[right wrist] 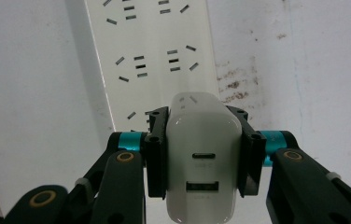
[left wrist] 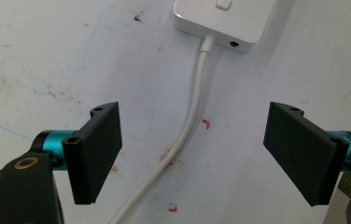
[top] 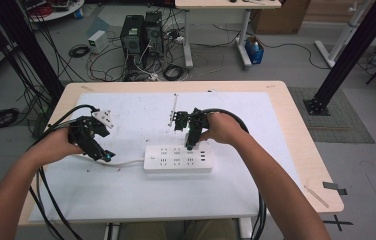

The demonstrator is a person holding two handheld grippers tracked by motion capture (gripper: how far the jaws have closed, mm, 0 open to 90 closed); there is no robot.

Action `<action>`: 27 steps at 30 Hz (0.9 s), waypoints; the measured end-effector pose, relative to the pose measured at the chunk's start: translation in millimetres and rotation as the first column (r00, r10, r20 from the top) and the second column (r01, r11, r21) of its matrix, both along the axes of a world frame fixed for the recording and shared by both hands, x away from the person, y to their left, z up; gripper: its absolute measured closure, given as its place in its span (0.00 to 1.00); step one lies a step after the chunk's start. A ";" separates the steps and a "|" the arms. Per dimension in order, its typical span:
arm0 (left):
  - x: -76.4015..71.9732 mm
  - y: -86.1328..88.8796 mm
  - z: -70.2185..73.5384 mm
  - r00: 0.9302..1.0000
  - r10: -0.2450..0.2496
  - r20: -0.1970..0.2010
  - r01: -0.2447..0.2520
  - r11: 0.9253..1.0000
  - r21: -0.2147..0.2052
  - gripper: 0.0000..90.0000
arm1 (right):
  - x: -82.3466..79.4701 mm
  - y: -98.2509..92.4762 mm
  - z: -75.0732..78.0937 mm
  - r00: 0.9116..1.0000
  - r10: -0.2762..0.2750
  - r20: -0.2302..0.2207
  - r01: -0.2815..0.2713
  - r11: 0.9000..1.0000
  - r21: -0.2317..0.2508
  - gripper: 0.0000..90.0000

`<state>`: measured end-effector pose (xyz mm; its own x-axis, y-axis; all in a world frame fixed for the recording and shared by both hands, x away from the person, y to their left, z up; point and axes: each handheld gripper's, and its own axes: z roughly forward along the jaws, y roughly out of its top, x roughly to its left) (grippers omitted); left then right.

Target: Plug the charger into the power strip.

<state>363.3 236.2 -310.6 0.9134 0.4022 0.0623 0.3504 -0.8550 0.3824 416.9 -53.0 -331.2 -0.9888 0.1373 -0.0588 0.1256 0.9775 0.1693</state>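
Right gripper view shows your right gripper (right wrist: 204,154) clamping the white charger (right wrist: 202,163) above the power strip (right wrist: 150,56), so square its prongs to a socket while your left gripper (left wrist: 192,154), jaws wide, straddles the cord (left wrist: 183,135).

White charger (right wrist: 200,163) over power strip (right wrist: 150,56)

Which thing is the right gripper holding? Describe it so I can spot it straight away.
Find the white power strip mid-table. Above its right end, the right gripper clamps a white charger block. Its face has two ports, one small oval and one larger rectangular, unlike the strip's slotted sockets.
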 end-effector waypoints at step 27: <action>1.6 4.6 -8.5 1.000 0.020 -0.006 -0.020 1.000 -0.002 0.22 | -6.2 15.4 -25.1 0.996 0.092 0.018 -0.090 0.993 -0.074 0.69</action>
